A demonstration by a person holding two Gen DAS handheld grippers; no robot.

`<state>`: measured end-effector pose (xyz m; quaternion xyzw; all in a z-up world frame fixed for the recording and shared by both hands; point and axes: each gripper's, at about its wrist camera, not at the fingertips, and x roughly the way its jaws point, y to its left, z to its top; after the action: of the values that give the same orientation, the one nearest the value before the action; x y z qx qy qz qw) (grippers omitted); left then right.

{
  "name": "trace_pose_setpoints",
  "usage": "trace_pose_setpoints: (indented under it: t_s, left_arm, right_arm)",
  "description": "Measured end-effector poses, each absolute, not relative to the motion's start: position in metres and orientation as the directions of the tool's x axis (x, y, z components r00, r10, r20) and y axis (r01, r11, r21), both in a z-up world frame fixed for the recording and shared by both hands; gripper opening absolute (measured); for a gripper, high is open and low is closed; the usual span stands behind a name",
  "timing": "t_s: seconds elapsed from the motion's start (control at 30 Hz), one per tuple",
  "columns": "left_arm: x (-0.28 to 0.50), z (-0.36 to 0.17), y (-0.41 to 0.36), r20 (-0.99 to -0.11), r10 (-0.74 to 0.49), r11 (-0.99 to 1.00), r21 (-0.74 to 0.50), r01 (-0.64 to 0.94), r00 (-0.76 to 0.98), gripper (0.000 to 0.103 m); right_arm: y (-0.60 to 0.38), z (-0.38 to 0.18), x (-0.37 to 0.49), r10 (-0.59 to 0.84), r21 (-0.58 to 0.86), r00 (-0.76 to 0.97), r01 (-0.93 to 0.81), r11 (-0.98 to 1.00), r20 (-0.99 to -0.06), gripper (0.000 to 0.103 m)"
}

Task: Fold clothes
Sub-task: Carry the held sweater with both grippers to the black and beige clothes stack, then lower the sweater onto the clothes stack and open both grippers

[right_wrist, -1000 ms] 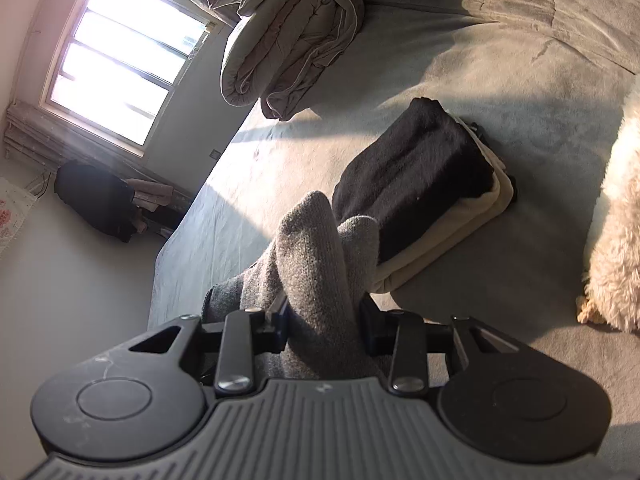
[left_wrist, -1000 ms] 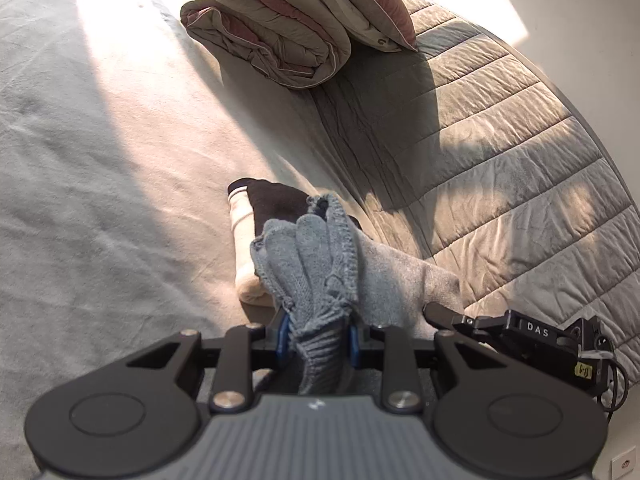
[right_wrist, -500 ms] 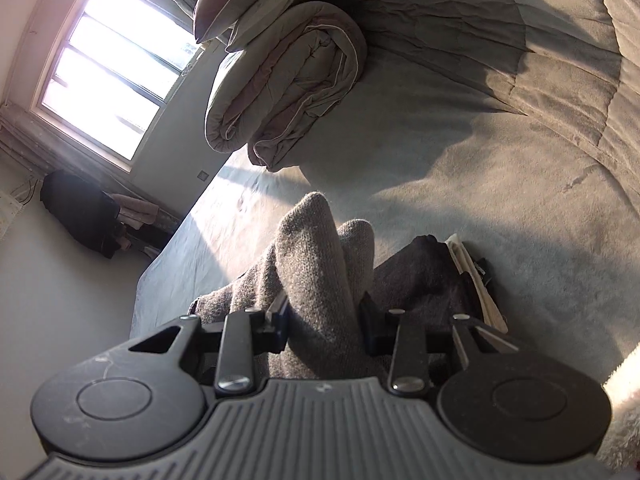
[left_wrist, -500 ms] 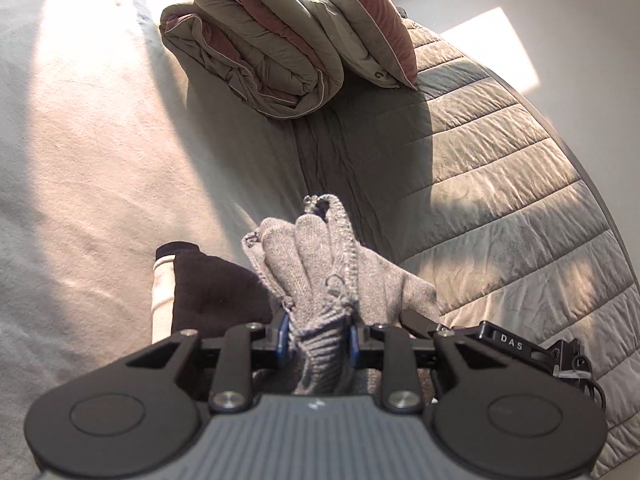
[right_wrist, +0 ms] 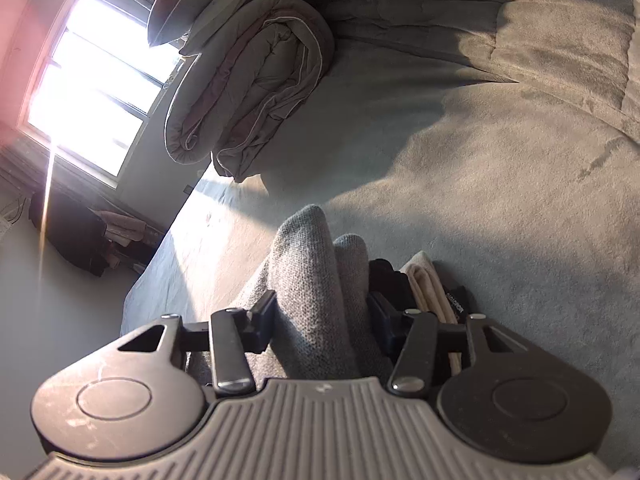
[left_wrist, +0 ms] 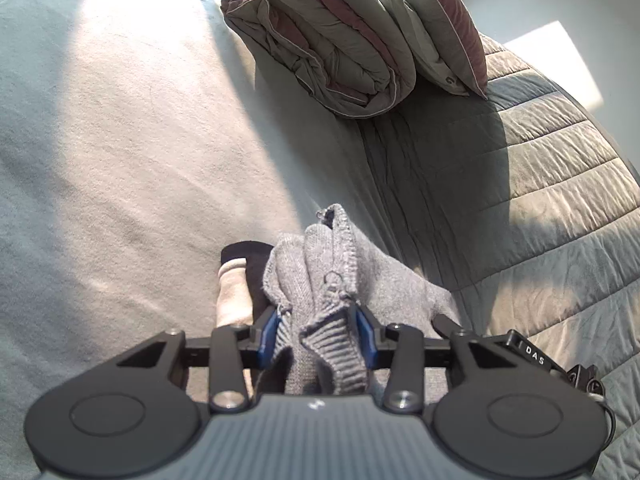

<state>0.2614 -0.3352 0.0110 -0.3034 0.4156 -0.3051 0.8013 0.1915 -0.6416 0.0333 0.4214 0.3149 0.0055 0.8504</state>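
**Inspector:** On the bed [left_wrist: 120,168], over the stack of folded garments, both grippers are now letting go. A second ago each was clamped tight on a bunch of the grey knit sweater [left_wrist: 320,264]; the jaws of the left gripper [left_wrist: 316,336] are opening, with the ribbed hem bunched between the blue pads [left_wrist: 269,334] and no longer being squeezed.

**Assistant:** And the right side?

**Inspector:** The right gripper [right_wrist: 320,320] is doing the same. Its jaws are opening around a thick grey fold, and a gap is showing beside the cloth on the left finger's side. The sweater is lying between both sets of fingers rather than being held.

**Assistant:** Where is it sitting now?

**Inspector:** It is resting on the stack, covering the black garment [left_wrist: 250,258] and the cream garment [left_wrist: 234,296] beneath. A second ago that stack was lying ahead of the grippers; now it is directly under them, and both have come lower.

**Assistant:** Meaning for the task?

**Inspector:** I am judging this sweater's fold as finished and the placement as under way. The bunched ends are standing up, so they may be needing a flattening pass once the fingers are withdrawing. The rolled duvet [left_wrist: 328,40] and pillow [left_wrist: 436,28] are lying well apart, undisturbed.
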Motion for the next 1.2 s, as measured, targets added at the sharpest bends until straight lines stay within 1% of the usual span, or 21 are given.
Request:
trace_pose_setpoints:
  t_s: [0.07, 0.13, 0.2, 0.27, 0.3, 0.33, 0.37, 0.4, 0.43, 0.47, 0.5, 0.53, 0.6, 0.73, 0.8, 0.87, 1.0, 1.07, 1.1, 1.17, 1.2]
  left_arm:
    - [0.262, 0.024, -0.334, -0.491, -0.716, 0.667, -0.69, 0.281, 0.496, 0.045]
    - [0.262, 0.041, -0.33, -0.468, -0.678, 0.703, -0.637, 0.315, 0.567, 0.048]
    - [0.264, 0.055, -0.327, -0.429, -0.65, 0.723, -0.603, 0.337, 0.628, 0.048]
    - [0.265, 0.064, -0.332, -0.401, -0.629, 0.739, -0.573, 0.353, 0.666, 0.047]
    - [0.264, 0.066, -0.337, -0.39, -0.624, 0.746, -0.555, 0.368, 0.677, 0.045]
    - [0.262, 0.066, -0.343, -0.381, -0.623, 0.752, -0.533, 0.389, 0.683, 0.039]
    - [0.261, 0.067, -0.349, -0.371, -0.623, 0.756, -0.511, 0.409, 0.689, 0.037]
    - [0.259, 0.066, -0.356, -0.365, -0.624, 0.76, -0.486, 0.43, 0.69, 0.035]
    - [0.258, 0.064, -0.363, -0.363, -0.627, 0.764, -0.461, 0.452, 0.689, 0.033]
    - [0.257, 0.06, -0.369, -0.369, -0.626, 0.769, -0.439, 0.465, 0.687, 0.03]
    - [0.257, 0.054, -0.374, -0.381, -0.622, 0.775, -0.421, 0.471, 0.684, 0.028]
    - [0.257, 0.048, -0.378, -0.395, -0.617, 0.781, -0.41, 0.471, 0.681, 0.027]
    - [0.26, 0.035, -0.379, -0.417, -0.604, 0.792, -0.409, 0.453, 0.679, 0.024]
    - [0.263, 0.016, -0.376, -0.404, -0.621, 0.775, -0.44, 0.453, 0.671, 0.023]
    - [0.26, 0.011, -0.378, -0.392, -0.631, 0.768, -0.441, 0.464, 0.67, 0.023]
    - [0.254, 0.01, -0.383, -0.385, -0.619, 0.779, -0.413, 0.472, 0.684, 0.023]
    - [0.248, 0.022, -0.384, -0.401, -0.596, 0.799, -0.385, 0.462, 0.696, 0.024]
    - [0.246, 0.034, -0.381, -0.416, -0.594, 0.8, -0.391, 0.455, 0.688, 0.033]
    - [0.244, 0.04, -0.379, -0.424, -0.593, 0.801, -0.391, 0.453, 0.684, 0.038]
    - [0.239, 0.054, -0.377, -0.449, -0.585, 0.809, -0.373, 0.454, 0.675, 0.04]
    - [0.234, 0.06, -0.377, -0.463, -0.58, 0.814, -0.358, 0.456, 0.671, 0.044]
  right_arm:
    - [-0.64, 0.045, 0.185, 0.25, 0.686, 0.814, 0.23, 0.691, -0.524, 0.055]
    - [-0.639, 0.062, 0.177, 0.192, 0.622, 0.836, 0.208, 0.755, -0.513, 0.055]
    - [-0.637, 0.08, 0.17, 0.122, 0.559, 0.869, 0.195, 0.806, -0.479, 0.055]
    - [-0.63, 0.097, 0.165, 0.047, 0.475, 0.905, 0.177, 0.862, -0.423, 0.055]
    - [-0.624, 0.103, 0.165, 0.016, 0.432, 0.915, 0.176, 0.885, -0.404, 0.055]
    - [-0.615, 0.106, 0.166, -0.011, 0.379, 0.923, 0.169, 0.91, -0.386, 0.055]
    - [-0.607, 0.106, 0.168, -0.021, 0.339, 0.929, 0.156, 0.928, -0.37, 0.054]
    - [-0.599, 0.105, 0.171, -0.029, 0.299, 0.935, 0.142, 0.944, -0.354, 0.049]
    - [-0.591, 0.101, 0.174, -0.028, 0.263, 0.939, 0.124, 0.957, -0.343, 0.042]
    - [-0.586, 0.096, 0.179, -0.031, 0.238, 0.94, 0.119, 0.964, -0.341, 0.039]
    - [-0.582, 0.089, 0.183, -0.036, 0.222, 0.938, 0.119, 0.968, -0.344, 0.034]
    - [-0.58, 0.081, 0.188, -0.042, 0.212, 0.935, 0.124, 0.969, -0.353, 0.025]
    - [-0.583, 0.063, 0.195, -0.064, 0.205, 0.92, 0.153, 0.967, -0.386, 0.021]
    - [-0.594, 0.029, 0.202, -0.101, 0.205, 0.88, 0.218, 0.954, -0.465, 0.017]
    - [-0.599, 0.018, 0.198, -0.103, 0.229, 0.876, 0.234, 0.945, -0.472, 0.016]
    - [-0.603, 0.011, 0.194, -0.099, 0.261, 0.879, 0.244, 0.934, -0.466, 0.016]
    - [-0.597, 0.024, 0.187, -0.113, 0.267, 0.888, 0.252, 0.93, -0.445, 0.017]
    - [-0.593, 0.038, 0.182, -0.127, 0.257, 0.894, 0.256, 0.932, -0.43, 0.026]
    - [-0.59, 0.045, 0.179, -0.133, 0.245, 0.894, 0.256, 0.935, -0.427, 0.028]
    - [-0.585, 0.059, 0.171, -0.144, 0.224, 0.892, 0.259, 0.94, -0.428, 0.028]
    - [-0.582, 0.065, 0.167, -0.147, 0.217, 0.89, 0.261, 0.941, -0.432, 0.031]
